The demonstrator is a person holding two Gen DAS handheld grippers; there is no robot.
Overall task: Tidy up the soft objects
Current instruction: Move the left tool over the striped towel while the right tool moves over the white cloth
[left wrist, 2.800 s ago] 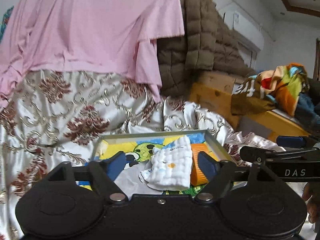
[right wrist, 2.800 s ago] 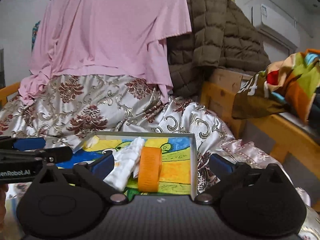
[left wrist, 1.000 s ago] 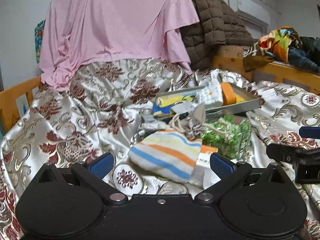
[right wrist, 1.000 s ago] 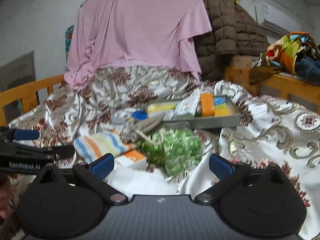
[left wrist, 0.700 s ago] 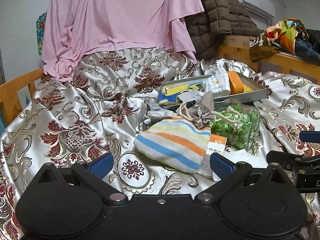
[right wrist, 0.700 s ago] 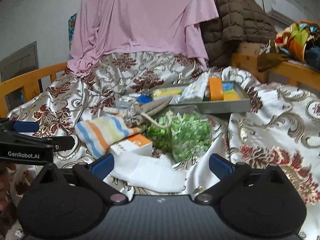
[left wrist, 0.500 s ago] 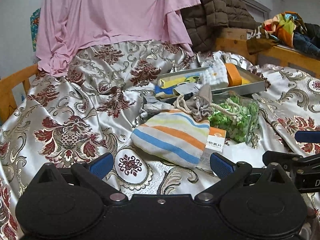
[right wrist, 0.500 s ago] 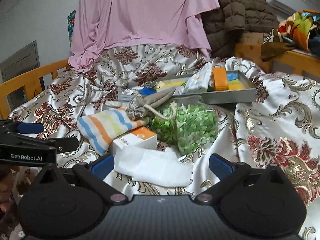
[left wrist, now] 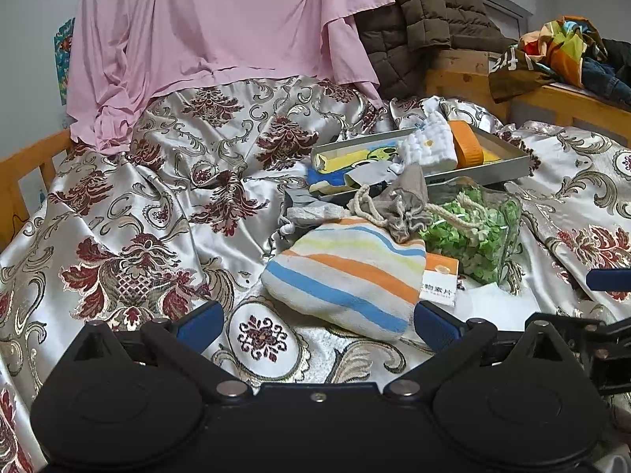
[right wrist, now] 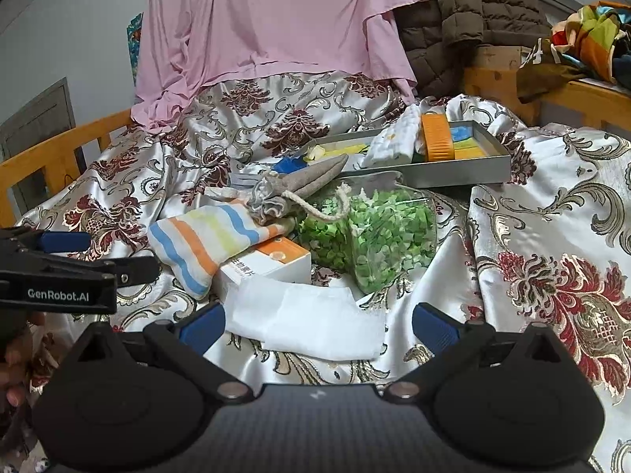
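Observation:
A striped folded towel lies on the bed just ahead of my open, empty left gripper; it also shows in the right wrist view. A white cloth lies between the fingers of my open, empty right gripper. A grey drawstring pouch rests on a clear bag of green bits. A metal tray farther back holds a white quilted cloth and an orange roll.
An orange and white box sits under the towel's edge. A patterned satin bedspread covers the bed. A pink garment and a brown jacket hang behind. Wooden rails edge the bed on the left.
Both grippers have pulled back from the tray toward the near side of the bed and dropped lower. The towel, box, green bag and white cloth came into view. Both stay open.

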